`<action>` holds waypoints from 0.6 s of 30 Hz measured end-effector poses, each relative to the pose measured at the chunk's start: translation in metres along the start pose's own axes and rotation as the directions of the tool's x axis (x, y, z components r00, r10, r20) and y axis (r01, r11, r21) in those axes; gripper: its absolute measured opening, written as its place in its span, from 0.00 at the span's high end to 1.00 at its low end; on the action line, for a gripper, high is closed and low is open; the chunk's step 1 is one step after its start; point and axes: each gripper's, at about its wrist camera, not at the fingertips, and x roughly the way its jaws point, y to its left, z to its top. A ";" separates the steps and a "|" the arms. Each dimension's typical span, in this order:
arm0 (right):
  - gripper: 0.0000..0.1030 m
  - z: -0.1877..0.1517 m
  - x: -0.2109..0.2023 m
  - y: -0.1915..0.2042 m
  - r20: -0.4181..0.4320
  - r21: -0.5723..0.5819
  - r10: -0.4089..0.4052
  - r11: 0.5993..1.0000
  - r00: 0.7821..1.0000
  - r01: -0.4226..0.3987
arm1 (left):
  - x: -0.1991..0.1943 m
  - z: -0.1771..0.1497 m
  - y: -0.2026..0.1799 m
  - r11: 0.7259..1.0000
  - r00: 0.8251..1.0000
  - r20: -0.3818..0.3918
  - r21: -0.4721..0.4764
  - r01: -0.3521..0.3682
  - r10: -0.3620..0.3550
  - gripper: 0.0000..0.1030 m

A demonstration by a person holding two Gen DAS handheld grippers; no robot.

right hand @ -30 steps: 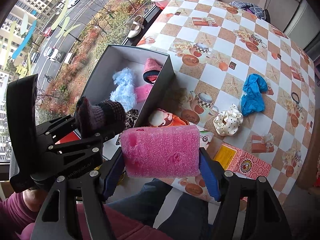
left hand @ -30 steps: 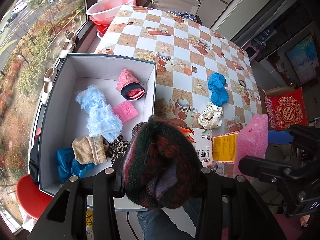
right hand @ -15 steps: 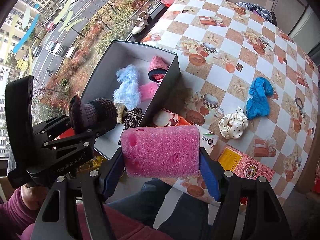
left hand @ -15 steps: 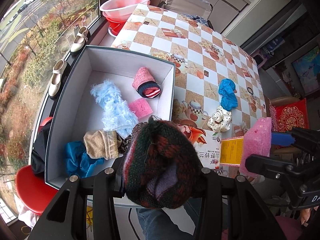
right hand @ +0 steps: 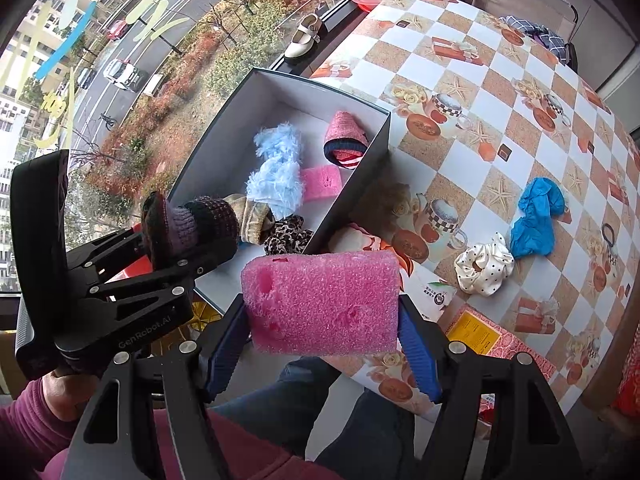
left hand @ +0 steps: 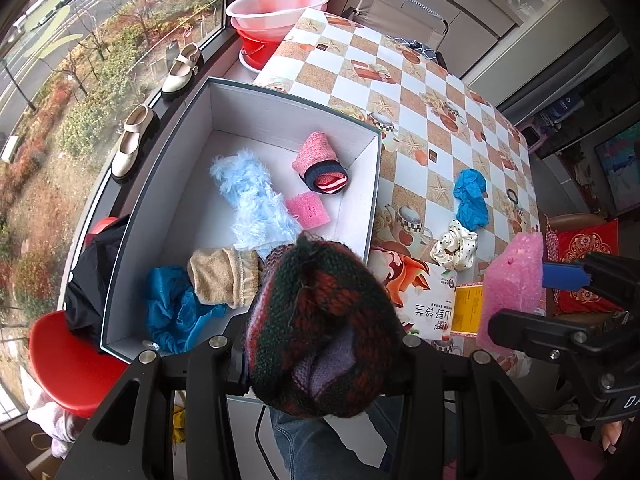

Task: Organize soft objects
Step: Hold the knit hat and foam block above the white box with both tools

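L gripper (left hand: 320,344): jaws pinch a dark knitted item (left hand: 320,328), green/red/purple yarn, bunched up and bulging out past the fingers. Seen from R wrist cam, same item (right hand: 188,220) sits clamped in L gripper (right hand: 176,240), over the near corner of the box.

R gripper (right hand: 322,320): blue ribbed pads (right hand: 416,344) press both ends of a pink foam block (right hand: 322,300); block held crosswise, level. From L cam the block (left hand: 512,292) shows end-on at right, above the near table edge.

Box (left hand: 280,108): grey, open-topped, white inside, on the near-left part of the checkered table (left hand: 440,92), beside the window. Contents: fluffy light-blue piece (left hand: 256,200) mid-box; rolled pink sock (left hand: 322,164) w/ dark cuff near the far-right wall; small pink foam piece (left hand: 308,210) just beside both; beige sock (left hand: 224,276); blue cloth (left hand: 176,312) in the near-left corner; leopard-print scrunchie (right hand: 288,234) near the right wall.

On the table outside the box: blue glove (left hand: 472,200), white polka-dot scrunchie (left hand: 456,246) just beside it, black hair tie (left hand: 513,195) further right. Printed carton (left hand: 416,292) lies at the near edge by the box.

Person's hand (right hand: 66,392), maroon sleeve, grips L gripper's handle.
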 end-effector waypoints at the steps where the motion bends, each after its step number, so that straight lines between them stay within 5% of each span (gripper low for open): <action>1: 0.30 0.001 0.000 0.001 -0.001 -0.005 -0.001 1.000 1.000 0.001 | 0.000 -0.001 0.001 1.000 1.000 0.000 -0.004 -0.001 0.001 0.54; 18: 0.30 0.007 0.009 0.016 -0.024 -0.058 -0.009 0.998 1.000 0.008 | -0.003 -0.008 0.017 0.998 1.000 0.012 -0.054 -0.011 0.011 0.54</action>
